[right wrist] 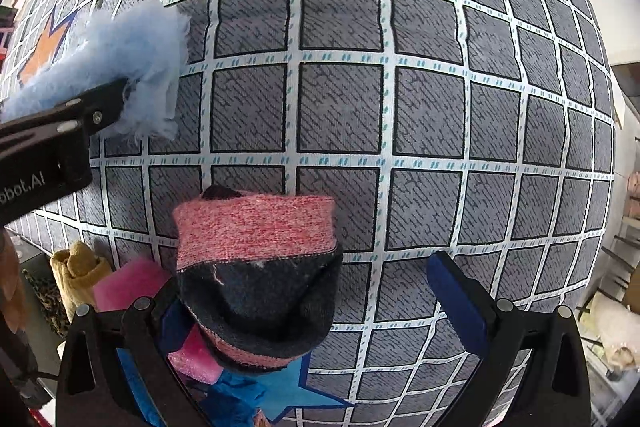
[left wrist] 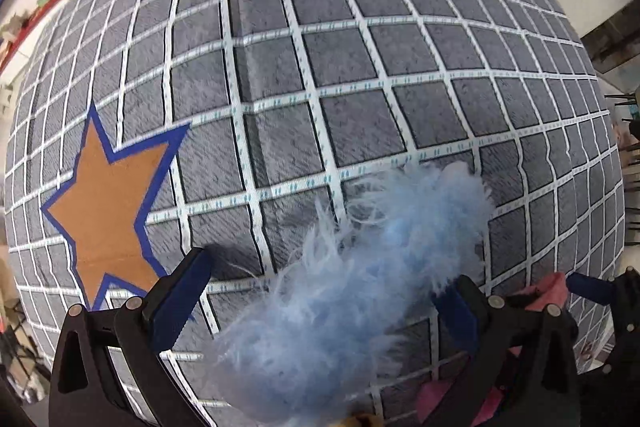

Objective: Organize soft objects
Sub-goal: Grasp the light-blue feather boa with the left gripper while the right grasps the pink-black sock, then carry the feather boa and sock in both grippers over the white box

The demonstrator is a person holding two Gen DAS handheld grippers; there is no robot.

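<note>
The left claw (left wrist: 320, 307) is standing wide open around a fluffy blue feather thing (left wrist: 360, 267), which is hanging against its right finger, so I cannot tell if it is really held. It is looking very light and floppy; pinching its thick middle seems best. The right claw (right wrist: 312, 291) is open too, with a soft pink and dark sock (right wrist: 256, 267) draping over its left finger. Below, a gray checked cloth (right wrist: 400, 107) with paper stars is covering the worktop.

Only one bit of lettering is legible: white print reading "obot.AI", its start cut off by the frame edge, on the side of the black plastic left gripper (right wrist: 120, 99) body in the right wrist view.
</note>
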